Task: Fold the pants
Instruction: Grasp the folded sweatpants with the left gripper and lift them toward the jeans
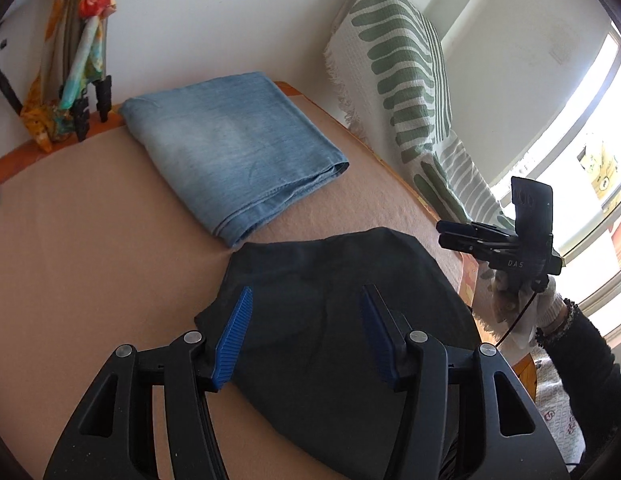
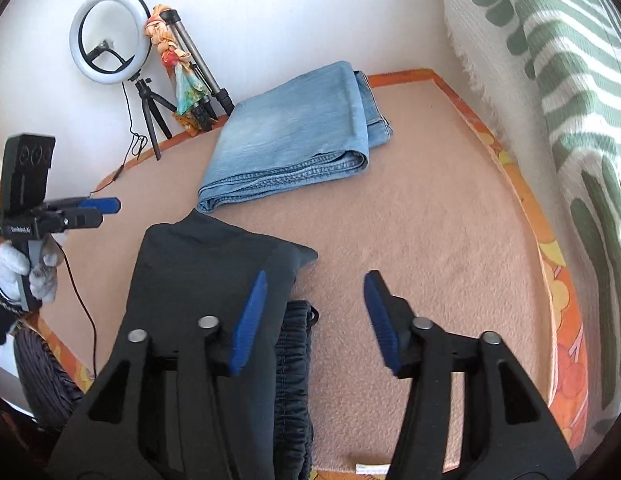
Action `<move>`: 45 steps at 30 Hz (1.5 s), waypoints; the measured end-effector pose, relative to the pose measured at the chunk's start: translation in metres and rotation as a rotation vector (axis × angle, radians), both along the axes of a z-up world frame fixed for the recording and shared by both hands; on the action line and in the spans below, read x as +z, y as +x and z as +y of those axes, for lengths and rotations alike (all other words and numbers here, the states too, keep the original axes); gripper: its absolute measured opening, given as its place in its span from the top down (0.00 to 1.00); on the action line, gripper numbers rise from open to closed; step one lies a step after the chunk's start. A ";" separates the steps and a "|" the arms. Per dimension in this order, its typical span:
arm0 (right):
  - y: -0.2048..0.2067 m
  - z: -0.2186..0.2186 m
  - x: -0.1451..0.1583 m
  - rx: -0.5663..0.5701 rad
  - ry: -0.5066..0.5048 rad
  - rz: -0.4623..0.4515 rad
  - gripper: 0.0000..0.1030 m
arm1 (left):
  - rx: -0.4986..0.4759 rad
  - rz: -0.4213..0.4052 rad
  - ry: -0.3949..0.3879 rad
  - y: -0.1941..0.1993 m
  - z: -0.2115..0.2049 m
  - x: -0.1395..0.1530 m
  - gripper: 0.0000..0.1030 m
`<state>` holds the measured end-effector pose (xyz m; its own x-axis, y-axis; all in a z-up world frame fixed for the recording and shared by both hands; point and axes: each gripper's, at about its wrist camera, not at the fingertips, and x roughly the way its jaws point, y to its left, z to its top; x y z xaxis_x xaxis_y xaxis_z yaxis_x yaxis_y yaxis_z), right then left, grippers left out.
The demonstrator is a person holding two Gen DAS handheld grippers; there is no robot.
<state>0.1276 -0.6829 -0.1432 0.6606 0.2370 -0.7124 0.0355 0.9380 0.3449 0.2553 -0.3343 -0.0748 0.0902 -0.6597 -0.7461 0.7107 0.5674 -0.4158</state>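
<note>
Across the lower centre of both wrist views lie the black pants [image 1: 330, 320], folded over on the pink blanket [image 1: 90, 240] that covers the surface, with the gathered elastic waistband [image 2: 294, 360] showing beneath the upper layer in the right wrist view. Judged from the drape, the fabric is light, soft and limp; it will sag and slide when lifted, so hold is best taken at a folded edge or at the thicker waistband. Left tongs [image 1: 306, 336] stand spread above the cloth with nothing between the blue pads. Right tongs [image 2: 314, 320] are likewise spread and empty, 1 finger over the pants' edge and the other over bare blanket. Each gripper is carried in a white-gloved hand [image 2: 22, 276]. Folded blue jeans [image 1: 234, 148] lie just beyond, upper centre, nearly touching the black cloth, which limits room for sliding forward. A ring light [image 2: 106, 34] and tripods [image 2: 198, 56] stand upper left; a green-patterned throw [image 1: 402, 68] hangs right.
</note>
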 end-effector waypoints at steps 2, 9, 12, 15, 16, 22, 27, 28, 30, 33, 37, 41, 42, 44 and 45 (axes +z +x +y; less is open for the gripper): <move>-0.007 -0.006 -0.004 0.025 0.072 0.032 0.29 | 0.049 0.048 -0.002 -0.009 0.023 -0.012 0.47; -0.006 0.002 -0.025 0.147 0.211 0.145 0.24 | 0.185 0.248 -0.057 -0.031 0.064 -0.064 0.47; 0.003 0.007 -0.037 0.170 0.230 0.189 0.21 | 0.213 0.314 -0.061 -0.036 0.065 -0.081 0.47; 0.009 0.013 -0.049 0.189 0.232 0.219 0.21 | 0.206 0.326 -0.089 -0.038 0.062 -0.084 0.47; 0.010 0.014 -0.053 0.197 0.238 0.225 0.20 | 0.203 0.320 -0.089 -0.037 0.059 -0.083 0.47; 0.014 0.009 -0.067 0.211 0.318 0.206 0.10 | 0.189 0.311 -0.127 -0.033 0.052 -0.085 0.46; 0.016 0.014 -0.071 0.279 0.429 0.184 0.07 | 0.177 0.313 -0.175 -0.032 0.047 -0.089 0.46; 0.016 0.019 -0.071 0.283 0.426 0.175 0.07 | 0.176 0.311 -0.181 -0.032 0.045 -0.089 0.46; 0.017 0.030 -0.067 0.306 0.360 0.166 0.12 | 0.175 0.311 -0.197 -0.032 0.042 -0.090 0.46; 0.016 0.033 -0.068 0.310 0.375 0.178 0.36 | 0.165 0.306 -0.195 -0.032 0.035 -0.089 0.49; 0.013 0.042 -0.063 0.297 0.314 0.168 0.49 | 0.154 0.294 -0.162 -0.035 0.025 -0.090 0.82; 0.006 0.050 -0.047 0.281 0.248 0.136 0.60 | 0.146 0.268 -0.181 -0.038 0.023 -0.087 0.92; 0.005 0.053 -0.043 0.279 0.231 0.130 0.63 | 0.145 0.261 -0.184 -0.039 0.023 -0.085 0.92; 0.002 0.058 -0.035 0.275 0.194 0.122 0.65 | 0.139 0.245 -0.192 -0.040 0.023 -0.080 0.93; 0.001 0.061 -0.032 0.273 0.171 0.119 0.66 | 0.135 0.238 -0.198 -0.041 0.023 -0.078 0.94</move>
